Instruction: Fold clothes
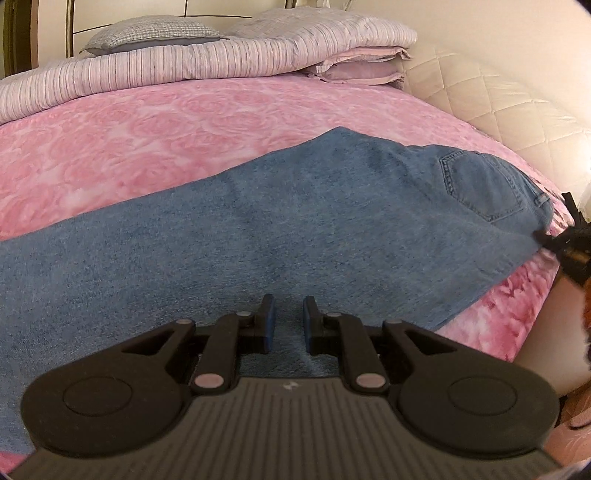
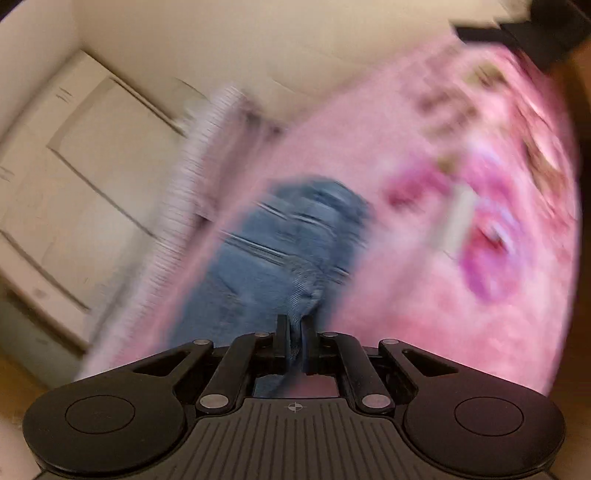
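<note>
Blue denim jeans (image 1: 295,221) lie flat across a pink rose-patterned bedspread (image 1: 129,140). In the left wrist view their long axis runs from the lower left up to the right. The waist end, with a stitched back pocket (image 1: 480,184), points toward the right edge of the bed. The leg end runs out of view at the left and below the tool, so the hems cannot be seen.

The left hand-held gripper (image 1: 288,319) hovers over the middle of the denim. Its blue-padded fingers (image 1: 270,321) stand apart with a clear gap and nothing between them; whether the pads touch the cloth cannot be told.

The right hand-held gripper (image 2: 294,328) has its fingers nearly together, pinching a bunched fold of the jeans (image 2: 280,258). From the left wrist view it appears only as a dark shape (image 1: 569,240) at the waist edge, cut off by the frame. The right wrist view is heavily blurred, so seams and the bed's pattern smear.

Beyond the jeans sit a striped quilt (image 1: 147,70) and stacked pillows (image 1: 332,33) beside a quilted cream headboard (image 1: 480,92).
</note>
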`<action>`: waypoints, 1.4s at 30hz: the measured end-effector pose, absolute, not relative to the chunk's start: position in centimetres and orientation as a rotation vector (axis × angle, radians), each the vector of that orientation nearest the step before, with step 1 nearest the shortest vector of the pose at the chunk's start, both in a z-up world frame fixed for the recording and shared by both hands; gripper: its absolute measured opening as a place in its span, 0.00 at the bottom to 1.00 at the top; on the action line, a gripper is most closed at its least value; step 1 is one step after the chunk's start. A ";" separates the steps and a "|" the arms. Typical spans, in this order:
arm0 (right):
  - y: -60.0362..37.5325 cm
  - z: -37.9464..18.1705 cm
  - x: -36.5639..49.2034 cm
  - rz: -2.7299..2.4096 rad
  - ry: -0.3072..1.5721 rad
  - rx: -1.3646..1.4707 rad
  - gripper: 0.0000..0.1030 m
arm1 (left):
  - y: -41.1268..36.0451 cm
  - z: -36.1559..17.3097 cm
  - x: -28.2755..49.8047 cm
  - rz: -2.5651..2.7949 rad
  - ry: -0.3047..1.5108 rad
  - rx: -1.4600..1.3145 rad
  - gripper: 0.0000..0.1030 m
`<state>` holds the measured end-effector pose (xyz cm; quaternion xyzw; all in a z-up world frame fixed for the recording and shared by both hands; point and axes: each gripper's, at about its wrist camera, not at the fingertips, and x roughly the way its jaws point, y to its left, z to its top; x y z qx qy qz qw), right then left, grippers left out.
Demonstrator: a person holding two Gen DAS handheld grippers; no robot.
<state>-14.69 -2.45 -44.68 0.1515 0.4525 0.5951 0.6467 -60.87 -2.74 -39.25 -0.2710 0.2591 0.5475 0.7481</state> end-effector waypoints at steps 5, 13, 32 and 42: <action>-4.2 -42.0 -15.8 1.306 0.936 0.275 0.08 | -3.7 -38.7 -61.6 1.208 0.584 -0.568 0.12; -4.2 -39.2 -25.4 1.618 0.763 0.015 0.13 | -5.3 -38.6 -61.1 1.158 0.565 -0.531 0.12; -6.0 -43.5 -41.3 1.799 0.583 -0.446 0.15 | -7.6 -37.5 -65.5 1.288 0.600 -0.627 0.19; -7.1 -41.5 -42.1 1.730 0.627 -0.467 0.20 | -8.4 -37.3 -68.1 1.446 0.665 -0.667 0.22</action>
